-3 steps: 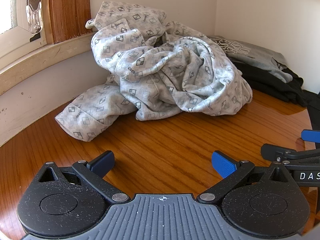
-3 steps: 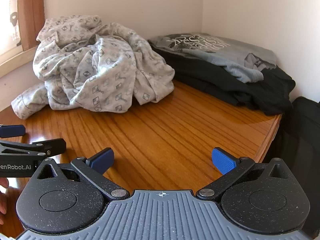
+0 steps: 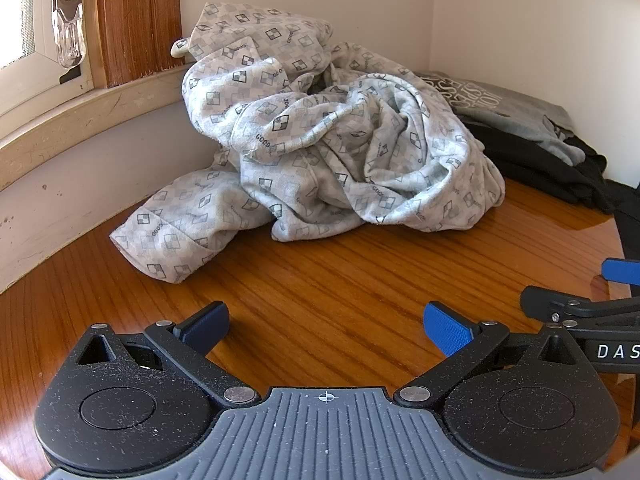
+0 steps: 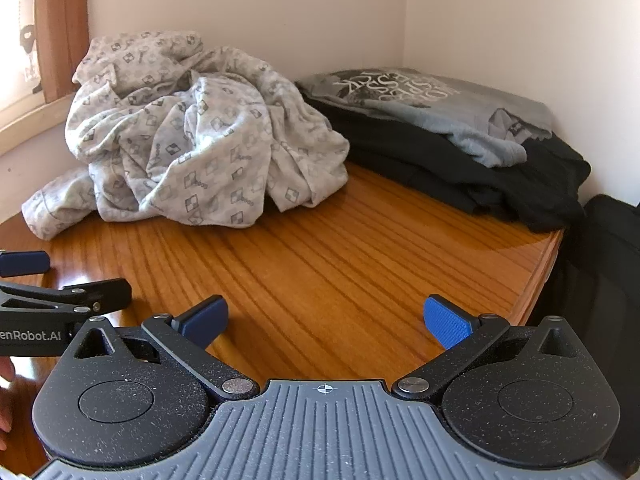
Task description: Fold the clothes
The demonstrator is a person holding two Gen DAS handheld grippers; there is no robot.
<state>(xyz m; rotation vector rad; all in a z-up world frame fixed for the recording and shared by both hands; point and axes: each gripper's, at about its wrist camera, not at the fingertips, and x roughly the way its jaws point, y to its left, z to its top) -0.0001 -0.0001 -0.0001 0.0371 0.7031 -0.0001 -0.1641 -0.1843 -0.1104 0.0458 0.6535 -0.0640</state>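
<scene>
Both the left gripper (image 3: 326, 332) and right gripper (image 4: 326, 324) hover with fingers spread wide and empty over bare tabletop (image 3: 340, 280), poised to reach the crumpled shirt (image 3: 320, 152) at twelve o'clock, folded pile (image 4: 460, 136) set aside at two.

A wooden table (image 3: 360, 280) stands beside a window (image 3: 24, 40).

left hand-held gripper (image 3: 326, 326) agape, right hand-held gripper (image 4: 326, 322) agape
</scene>
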